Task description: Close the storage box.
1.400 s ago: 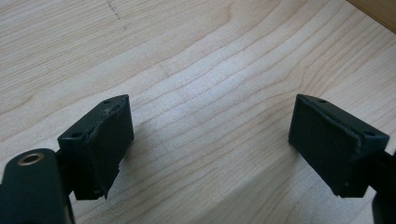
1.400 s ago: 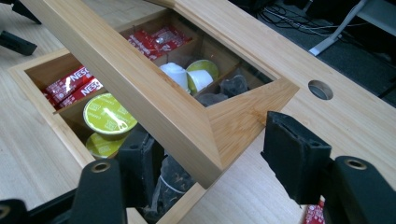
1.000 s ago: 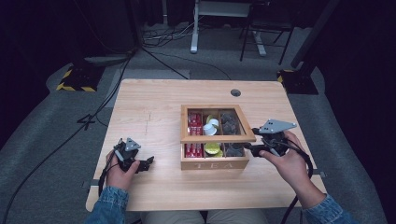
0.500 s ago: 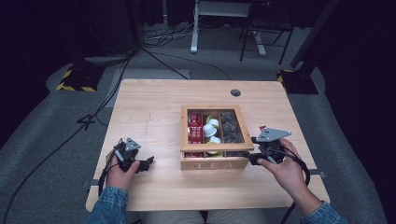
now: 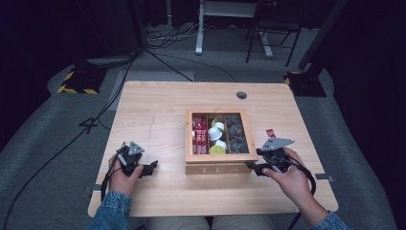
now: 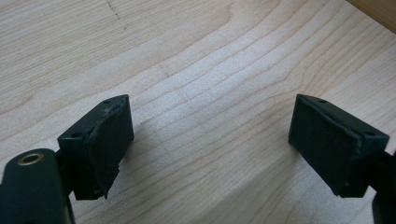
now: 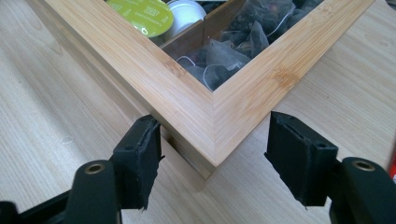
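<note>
Two grippers are over the table (image 5: 158, 110), which takes up the middle of the high view. On it, a little right of centre, sits the wooden tea box (image 5: 219, 163), its front face lettered TEA and its framed lid lying flat on top, or so it looks from above. Through the lid's window show a row of red packets (image 5: 199, 135), some round pods (image 5: 218, 139) in the middle compartment and dark tea bags (image 5: 237, 133) at the right. A small red sachet (image 5: 271, 132) lies on the wood just right of the box.

At the lower right of that view the right gripper (image 5: 261, 167) sits at the box's near right corner. From the right gripper view its jaws stand apart, one on each side of that corner (image 7: 212, 140), with the left pad at the seam under the lid frame; I can't quite tell whether it touches. At the lower left, well apart from the box, the left gripper (image 5: 152, 166) rests low over bare wood, jaws wide apart on nothing.

To handle the lid well, I'd say the right jaws should bite only the lid frame, above the seam, not the body beneath. Grip squarely rather than across the pointed corner, where the pads could slip. The idle left gripper could steady the box base if it starts to slide.
</note>
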The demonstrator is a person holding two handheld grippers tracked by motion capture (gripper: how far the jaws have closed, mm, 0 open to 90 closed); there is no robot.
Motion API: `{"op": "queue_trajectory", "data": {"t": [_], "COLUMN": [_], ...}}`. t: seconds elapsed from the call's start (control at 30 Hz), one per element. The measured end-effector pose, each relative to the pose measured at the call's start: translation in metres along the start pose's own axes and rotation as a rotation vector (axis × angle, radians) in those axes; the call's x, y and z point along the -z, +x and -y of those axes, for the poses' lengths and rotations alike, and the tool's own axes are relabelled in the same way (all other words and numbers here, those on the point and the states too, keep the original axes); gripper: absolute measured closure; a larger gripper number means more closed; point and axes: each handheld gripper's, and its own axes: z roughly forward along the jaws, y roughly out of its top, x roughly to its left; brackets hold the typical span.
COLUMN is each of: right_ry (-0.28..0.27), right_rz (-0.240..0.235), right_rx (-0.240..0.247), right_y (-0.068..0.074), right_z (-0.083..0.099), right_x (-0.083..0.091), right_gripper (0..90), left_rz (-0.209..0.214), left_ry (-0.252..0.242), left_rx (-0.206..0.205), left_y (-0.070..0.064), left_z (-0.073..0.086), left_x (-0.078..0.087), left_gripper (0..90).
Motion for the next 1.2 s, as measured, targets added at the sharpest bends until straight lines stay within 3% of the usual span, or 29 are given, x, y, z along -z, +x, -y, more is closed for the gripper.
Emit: {"op": "queue_trajectory", "data": {"t": [0.43,0.57,0.8,1.0,1.2], "right_ry": [0.018,-0.006,-0.094,-0.142,-0.178], "right_rz": [-0.026,-0.035,-0.057,-0.034,0.008], "right_rx": [-0.03,-0.049,-0.062,-0.067,-0.112], "right_y": [0.001,0.0,0.002,-0.017,-0.043], "right_z": [0.009,0.01,-0.002,-0.013,-0.015], "right_x": [-0.006,-0.005,0.014,0.034,0.049], "right_gripper": [37.7,34.4,29.9,29.3,29.3], "left_rz": [-0.002,-0.004,-0.002,-0.001,0.005], "left_ry": [0.005,0.004,0.004,0.003,0.005], "left_rx": [0.005,0.002,0.005,-0.002,-0.004], "left_y": [0.0,0.0,0.0,0.001,0.003], "left_z": [-0.001,-0.001,-0.001,0.0,0.001], "left_x": [0.0,-0.001,-0.001,0.0,0.002], "left_gripper": [13.4,13.3,13.3,13.3,13.2]}}
